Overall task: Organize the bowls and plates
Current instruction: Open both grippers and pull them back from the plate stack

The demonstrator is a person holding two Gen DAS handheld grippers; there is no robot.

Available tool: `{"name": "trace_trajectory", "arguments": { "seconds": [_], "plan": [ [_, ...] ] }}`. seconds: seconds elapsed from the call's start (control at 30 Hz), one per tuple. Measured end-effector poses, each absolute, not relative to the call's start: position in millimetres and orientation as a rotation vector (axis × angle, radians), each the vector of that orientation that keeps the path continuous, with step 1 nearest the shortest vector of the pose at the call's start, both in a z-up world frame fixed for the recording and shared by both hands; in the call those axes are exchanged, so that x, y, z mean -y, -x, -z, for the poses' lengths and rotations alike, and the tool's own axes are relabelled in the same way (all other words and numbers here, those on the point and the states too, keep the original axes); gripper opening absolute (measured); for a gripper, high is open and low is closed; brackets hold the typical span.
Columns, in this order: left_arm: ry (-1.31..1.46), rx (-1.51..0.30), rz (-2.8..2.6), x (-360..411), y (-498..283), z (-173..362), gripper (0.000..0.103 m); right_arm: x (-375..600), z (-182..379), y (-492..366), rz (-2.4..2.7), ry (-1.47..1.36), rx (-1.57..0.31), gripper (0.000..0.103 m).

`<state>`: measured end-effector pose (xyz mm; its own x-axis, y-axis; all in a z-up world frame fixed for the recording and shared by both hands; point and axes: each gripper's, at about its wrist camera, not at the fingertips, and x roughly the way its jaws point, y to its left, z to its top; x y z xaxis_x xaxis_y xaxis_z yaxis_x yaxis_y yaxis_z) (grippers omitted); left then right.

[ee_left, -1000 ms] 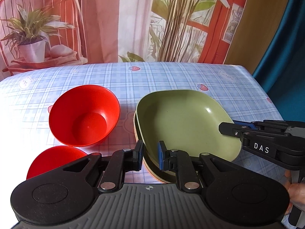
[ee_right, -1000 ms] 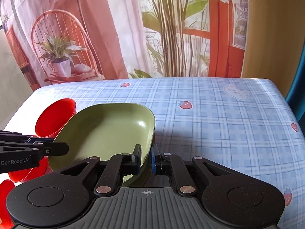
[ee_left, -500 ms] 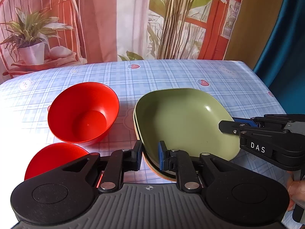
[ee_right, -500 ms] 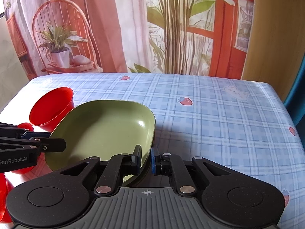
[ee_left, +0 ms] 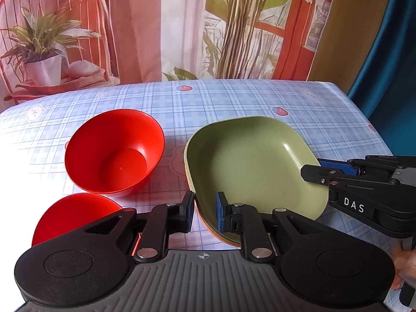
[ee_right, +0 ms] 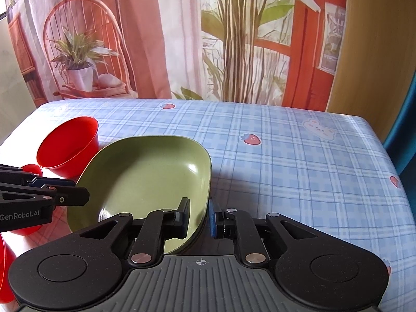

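Note:
A stack of plates with a green plate (ee_left: 254,166) on top is held between both grippers above the checked table; it also shows in the right wrist view (ee_right: 148,182). My left gripper (ee_left: 204,214) is shut on the stack's near left rim. My right gripper (ee_right: 198,217) is shut on the stack's right rim, and shows in the left wrist view (ee_left: 325,170). A red bowl (ee_left: 114,150) stands left of the stack. A second red bowl (ee_left: 72,215) lies nearer, partly hidden by my left gripper.
The table (ee_right: 299,161) has a blue checked cloth with strawberry prints, with its right edge near a blue curtain (ee_left: 384,52). A printed backdrop (ee_right: 182,39) hangs behind the far edge. Another red bowl rim (ee_right: 4,249) shows at the lower left.
The plate stack has risen slightly and moved away from the table surface with both grippers still on its rims. The red bowls have not moved.

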<state>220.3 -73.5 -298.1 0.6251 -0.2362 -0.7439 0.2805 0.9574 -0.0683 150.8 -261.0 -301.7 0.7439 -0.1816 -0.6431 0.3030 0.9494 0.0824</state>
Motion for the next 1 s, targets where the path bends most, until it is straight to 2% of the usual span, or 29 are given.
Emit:
{"name": "trace_trajectory", "arguments": {
  "seconds": [0.27, 0.37, 0.47, 0.63, 0.77, 0.8, 0.87, 1.0],
  "plan": [
    [-0.051, -0.841, 0.304, 72.5, -220.7, 297.6, 0.018, 262.2, 302.5, -149.4, 0.269, -0.197, -0.679, 0.017],
    [-0.058, -0.823, 0.308, 73.0, -217.9, 293.6, 0.022, 261.0, 299.8, -148.0, 0.272, -0.196, -0.672, 0.019],
    [-0.055, -0.809, 0.315, 72.1, -216.0, 288.1, 0.025, 259.9, 295.8, -145.6, 0.282, -0.199, -0.662, 0.026],
    [-0.053, -0.768, 0.328, 71.5, -210.0, 273.7, 0.026, 258.0, 287.0, -139.6, 0.296, -0.212, -0.635, 0.041],
    [-0.059, -0.735, 0.343, 72.0, -201.8, 261.4, 0.028, 254.4, 278.2, -135.2, 0.308, -0.214, -0.614, 0.046],
    [-0.06, -0.726, 0.344, 71.8, -199.8, 258.6, 0.031, 253.1, 276.1, -134.2, 0.31, -0.213, -0.609, 0.047],
    [-0.061, -0.705, 0.347, 71.0, -195.1, 252.2, 0.036, 250.0, 272.0, -132.3, 0.312, -0.209, -0.6, 0.047],
    [-0.069, -0.674, 0.35, 67.5, -187.4, 242.2, 0.037, 243.5, 264.7, -128.3, 0.312, -0.205, -0.584, 0.047]
  ]
}}
